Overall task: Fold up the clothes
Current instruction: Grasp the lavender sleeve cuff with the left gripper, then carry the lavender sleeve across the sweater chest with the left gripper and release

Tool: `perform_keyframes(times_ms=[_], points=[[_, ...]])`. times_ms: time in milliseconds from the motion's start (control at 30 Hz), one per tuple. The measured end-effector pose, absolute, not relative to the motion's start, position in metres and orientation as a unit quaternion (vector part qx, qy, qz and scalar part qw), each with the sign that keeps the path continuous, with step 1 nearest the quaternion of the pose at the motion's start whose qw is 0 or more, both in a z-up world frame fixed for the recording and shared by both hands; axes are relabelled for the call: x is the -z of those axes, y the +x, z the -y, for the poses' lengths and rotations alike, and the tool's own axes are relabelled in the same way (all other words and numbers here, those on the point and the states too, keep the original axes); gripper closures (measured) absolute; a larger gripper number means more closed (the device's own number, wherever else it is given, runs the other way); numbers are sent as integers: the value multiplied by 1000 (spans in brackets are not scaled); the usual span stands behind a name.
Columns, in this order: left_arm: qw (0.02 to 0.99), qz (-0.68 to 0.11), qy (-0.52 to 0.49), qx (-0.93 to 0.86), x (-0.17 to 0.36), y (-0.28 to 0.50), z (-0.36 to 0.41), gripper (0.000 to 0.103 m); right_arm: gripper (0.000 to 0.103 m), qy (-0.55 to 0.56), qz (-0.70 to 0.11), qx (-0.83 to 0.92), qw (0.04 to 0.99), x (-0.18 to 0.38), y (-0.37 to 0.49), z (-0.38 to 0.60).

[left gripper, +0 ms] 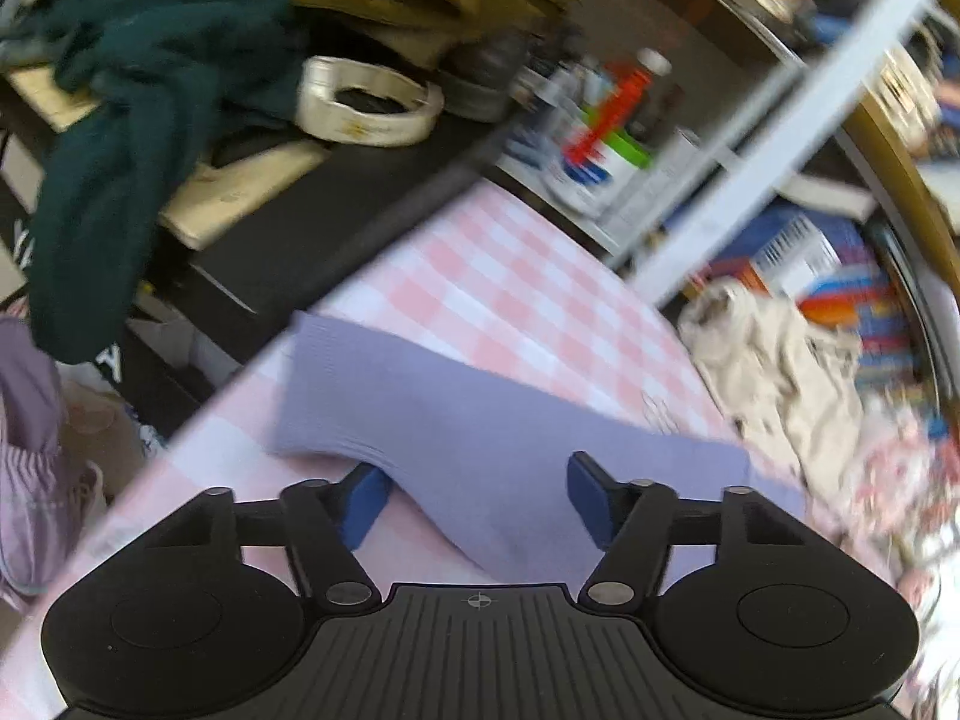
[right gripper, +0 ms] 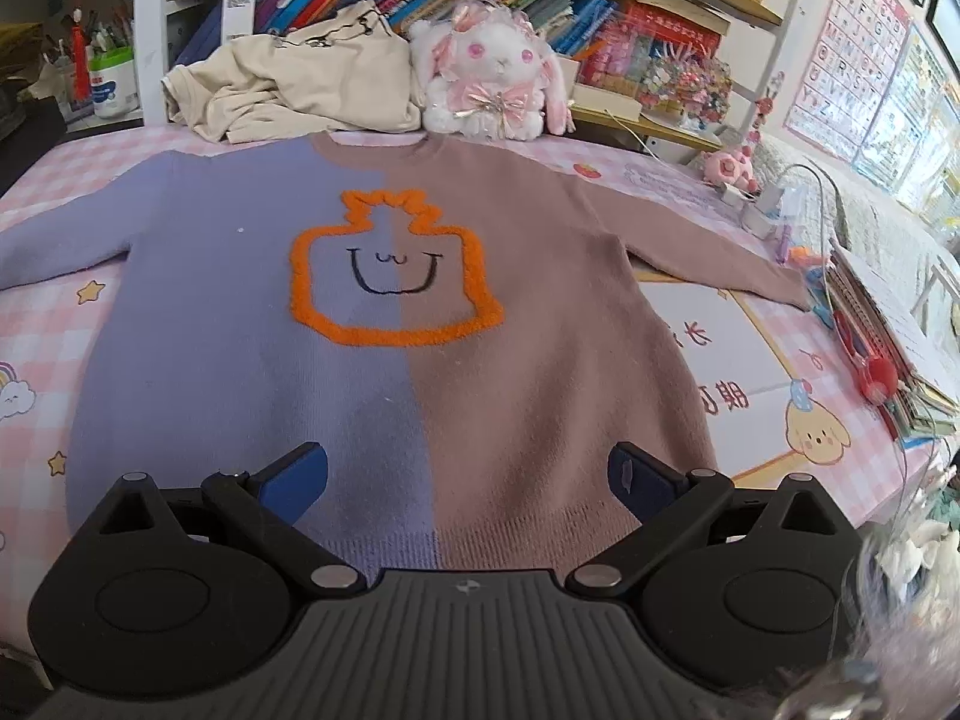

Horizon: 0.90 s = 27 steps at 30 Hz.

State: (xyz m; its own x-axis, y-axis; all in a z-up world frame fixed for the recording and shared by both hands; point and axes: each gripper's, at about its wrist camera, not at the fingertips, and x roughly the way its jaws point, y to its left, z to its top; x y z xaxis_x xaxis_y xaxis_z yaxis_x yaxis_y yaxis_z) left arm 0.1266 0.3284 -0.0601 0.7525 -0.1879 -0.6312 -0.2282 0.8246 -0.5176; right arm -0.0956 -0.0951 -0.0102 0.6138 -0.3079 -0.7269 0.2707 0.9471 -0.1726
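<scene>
A: What lies on the pink checked bed cover (right gripper: 36, 324), reading left to right from the sweater (right gripper: 372, 312)?

B: The sweater itself is spread flat, front up, at the cover's middle: lilac half on the left, brown half on the right, an orange-outlined smiling shape (right gripper: 390, 267) straddling the seam. Left of it, at the cover's far edge, stands a white tub (right gripper: 111, 90) among pens. Behind its collar sit a crumpled cream garment (right gripper: 288, 90) and, just right of that, a white-and-pink plush rabbit (right gripper: 498, 84). Right of the brown sleeve, a stack of notebooks (right gripper: 888, 324) lies along the cover's edge.

A: And the tongs?

B: The left gripper (left gripper: 477, 495) hangs over the sweater's lilac sleeve (left gripper: 456, 420), which runs between its blue pads. The picture is blurred, but the pads stand apart on either side of the cloth, the left one clear of it above the cover. So it is parted, not clamped. The right gripper (right gripper: 468, 483) hovers over the sweater's hem, near the seam, its pads set wide with nothing pinched.

A: Beyond the sleeve?

B: Left of it, a black desk (left gripper: 336, 204) carries a dark green garment (left gripper: 138, 120) and a roll of tape (left gripper: 366, 102).
</scene>
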Motion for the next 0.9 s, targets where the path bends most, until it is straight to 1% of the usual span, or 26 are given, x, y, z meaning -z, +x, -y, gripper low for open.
perform_keyframes(times_ms=[133,267,333,400,433,467,500,567,600,733,900], points=[[878,-343,-331,-29,63,129,-346,56,2,-11,-408,172,896,11,-98,100],[876,-337,-344,-42,65,129,-346,58,2,-9,-411,170,896,12,-96,100],[875,-335,-347,-48,65,129,-346,62,2,-13,-412,165,896,11,-94,99],[873,-333,-351,-55,66,128,-348,70,2,-16,-415,159,896,12,-93,98],[872,-332,-354,-58,67,128,-349,72,2,-17,-416,156,896,12,-92,98],[871,-333,-357,-63,68,128,-351,78,2,-18,-418,154,895,12,-92,99],[869,-333,-360,-67,69,128,-353,81,2,-18,-420,152,894,13,-91,100],[864,-337,-366,-75,71,129,-356,96,2,-17,-423,150,893,14,-90,103],[862,-338,-370,-78,72,129,-358,99,2,-15,-425,150,893,15,-90,106],[862,-343,-364,-85,70,129,-357,100,2,-9,-430,148,891,18,-90,119],[887,-318,-326,-76,46,121,-334,100,2,-5,-435,134,890,23,-89,139]])
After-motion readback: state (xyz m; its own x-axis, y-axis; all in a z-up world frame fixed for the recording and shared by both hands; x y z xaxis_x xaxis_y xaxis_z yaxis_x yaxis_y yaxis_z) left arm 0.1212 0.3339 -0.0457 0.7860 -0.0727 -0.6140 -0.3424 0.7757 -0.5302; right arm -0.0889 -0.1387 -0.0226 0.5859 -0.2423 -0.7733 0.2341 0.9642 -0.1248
